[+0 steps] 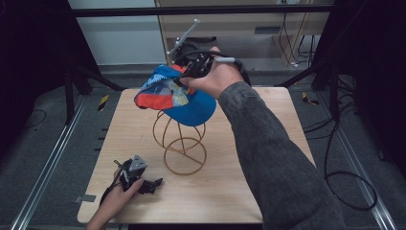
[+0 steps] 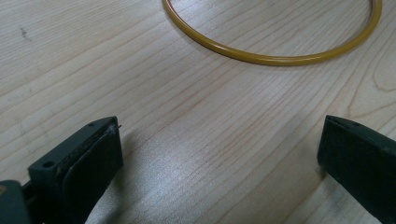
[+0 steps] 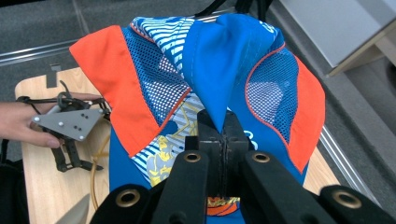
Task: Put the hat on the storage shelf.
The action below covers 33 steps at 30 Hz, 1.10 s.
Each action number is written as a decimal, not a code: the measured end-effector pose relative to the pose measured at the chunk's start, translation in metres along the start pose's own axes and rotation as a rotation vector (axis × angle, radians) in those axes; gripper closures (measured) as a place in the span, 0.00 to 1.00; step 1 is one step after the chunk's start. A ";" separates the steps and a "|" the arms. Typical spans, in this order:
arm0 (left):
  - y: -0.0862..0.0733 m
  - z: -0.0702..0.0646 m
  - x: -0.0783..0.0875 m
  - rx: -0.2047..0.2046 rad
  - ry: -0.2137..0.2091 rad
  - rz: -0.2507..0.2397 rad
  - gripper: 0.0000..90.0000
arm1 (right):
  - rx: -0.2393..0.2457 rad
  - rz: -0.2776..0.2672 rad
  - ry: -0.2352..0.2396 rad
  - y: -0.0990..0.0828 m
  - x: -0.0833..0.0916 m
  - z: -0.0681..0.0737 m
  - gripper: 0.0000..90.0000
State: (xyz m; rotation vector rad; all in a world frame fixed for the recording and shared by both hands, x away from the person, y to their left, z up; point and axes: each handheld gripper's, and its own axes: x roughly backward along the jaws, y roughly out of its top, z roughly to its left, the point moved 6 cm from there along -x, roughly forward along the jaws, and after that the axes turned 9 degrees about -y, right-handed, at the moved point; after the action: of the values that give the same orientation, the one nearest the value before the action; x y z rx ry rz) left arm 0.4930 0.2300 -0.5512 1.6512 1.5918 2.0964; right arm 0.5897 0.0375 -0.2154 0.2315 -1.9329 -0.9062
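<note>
A blue, orange and patterned cap (image 1: 176, 96) hangs over the top of a yellow wire stand (image 1: 181, 139) at mid-table. My right gripper (image 1: 184, 76) is shut on a fold of the cap's crown. Seen from the right gripper view, the cap (image 3: 154, 84) bunches up between the two closed jaws of that gripper (image 3: 223, 133). My left gripper (image 1: 154, 184) rests low on the table near the front left, held by a hand, and is open. The left gripper view has its two jaws standing wide apart over bare wood, with the stand's base ring (image 2: 261, 57) just beyond.
The wooden table (image 1: 268, 191) has metal rails along both sides on the floor. Dark frame posts stand at the back left and right. Cables (image 1: 335, 177) lie on the floor to the right. A shelf unit (image 1: 239, 28) sits behind the table.
</note>
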 end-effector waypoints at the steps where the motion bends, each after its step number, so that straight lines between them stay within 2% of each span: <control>1: 0.000 0.000 0.000 0.000 0.000 0.000 0.00 | 0.004 0.003 0.005 0.002 -0.003 0.002 1.00; 8: 0.000 0.000 0.000 0.001 -0.001 0.000 0.00 | 0.031 0.057 0.034 0.003 -0.023 0.018 1.00; 11: 0.000 0.000 0.000 0.000 -0.001 0.000 0.00 | 0.046 0.085 0.038 0.001 -0.031 0.022 1.00; 16: 0.000 0.000 0.000 0.000 -0.001 0.000 0.00 | 0.054 0.103 0.040 -0.002 -0.040 0.025 1.00; 33: 0.000 0.000 0.000 -0.002 -0.004 -0.002 0.00 | 0.086 0.132 0.071 -0.011 -0.045 0.036 0.99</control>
State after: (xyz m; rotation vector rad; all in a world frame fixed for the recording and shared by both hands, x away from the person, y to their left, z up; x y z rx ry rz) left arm 0.4928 0.2299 -0.5512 1.6519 1.5893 2.0912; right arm 0.5817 0.0701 -0.2632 0.1815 -1.8990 -0.7198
